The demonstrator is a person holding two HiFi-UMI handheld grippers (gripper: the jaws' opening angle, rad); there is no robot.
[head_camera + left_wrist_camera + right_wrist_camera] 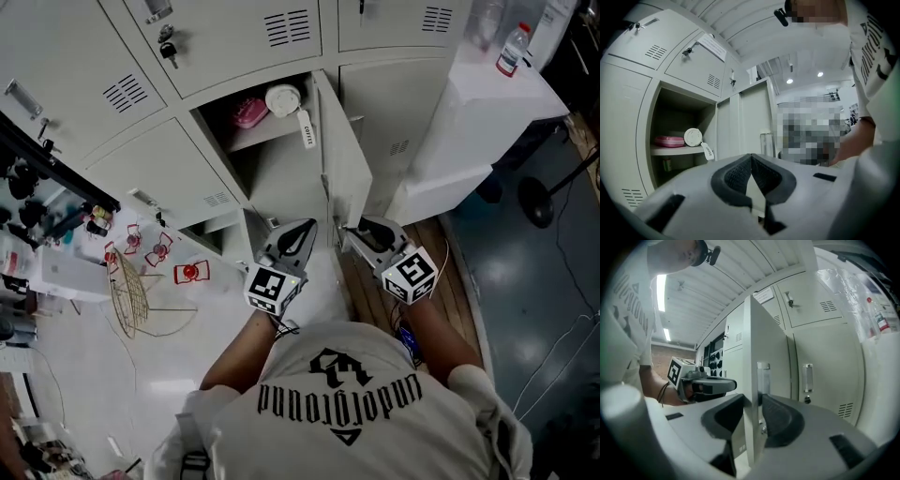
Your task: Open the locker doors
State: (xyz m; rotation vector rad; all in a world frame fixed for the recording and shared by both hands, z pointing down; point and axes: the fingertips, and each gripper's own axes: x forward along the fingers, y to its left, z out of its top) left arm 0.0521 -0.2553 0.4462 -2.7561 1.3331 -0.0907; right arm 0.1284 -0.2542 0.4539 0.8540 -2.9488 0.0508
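Right gripper [752,401] is clamped on the free edge of the locker door [765,343], which stands swung out straight ahead of it. Left gripper [751,157], just beside it, has jaws together on nothing. Thin painted steel, I judge: stiff, light, slick, so a deep pinch on that edge suits.

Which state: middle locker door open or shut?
Open. The white metal locker door stands swung out, exposing a flat pink case inside; right hand-held gripper clamps its edge.
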